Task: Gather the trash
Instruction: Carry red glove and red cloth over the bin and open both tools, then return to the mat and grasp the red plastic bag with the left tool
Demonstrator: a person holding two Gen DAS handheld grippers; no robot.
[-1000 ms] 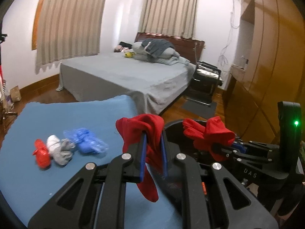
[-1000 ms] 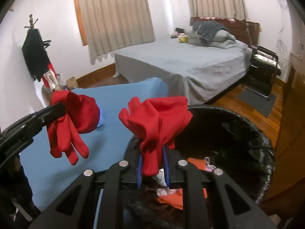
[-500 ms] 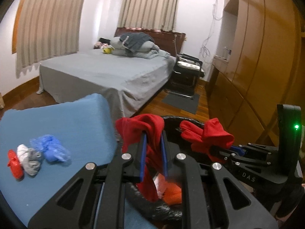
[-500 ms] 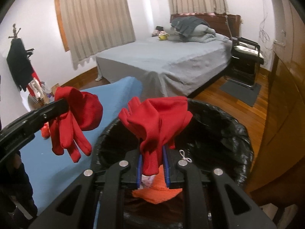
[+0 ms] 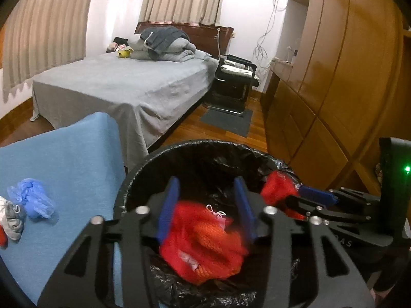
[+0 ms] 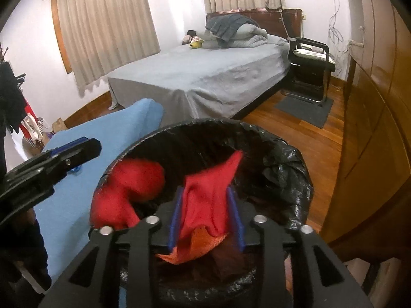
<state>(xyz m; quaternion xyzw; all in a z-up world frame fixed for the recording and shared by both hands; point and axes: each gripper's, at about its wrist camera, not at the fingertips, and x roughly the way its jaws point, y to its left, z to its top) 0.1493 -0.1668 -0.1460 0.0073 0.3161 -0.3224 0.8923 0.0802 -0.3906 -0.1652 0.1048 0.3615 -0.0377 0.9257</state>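
My left gripper (image 5: 206, 205) hangs over the black-lined bin (image 5: 205, 144), its jaws opening. Its red glove (image 5: 203, 243) has left the pads and drops, blurred, onto orange cloth inside the bin. My right gripper (image 6: 206, 218) is also above the bin (image 6: 282, 154), jaws opening. A second red glove (image 6: 208, 200) still stands loosely between its blue pads. From the right wrist view, the dropped glove (image 6: 128, 187) lies against the bin's left wall, apart from the left gripper (image 6: 74, 151). A blue plastic bundle (image 5: 30, 200) and a grey sock (image 5: 11, 218) lie on the blue-covered table (image 5: 64, 159).
Beyond the bin stands a grey bed (image 5: 123, 84) with piled bedding. A black chair (image 5: 235, 77) sits beside it, with a grey mat on the wooden floor. Wooden wardrobes (image 5: 346, 89) line the right side. Clothes hang at the far left (image 6: 12, 102).
Both grippers moved right from the table to above the bin and their jaws parted. The left glove fell out into the bin; the right glove slackened between its pads.
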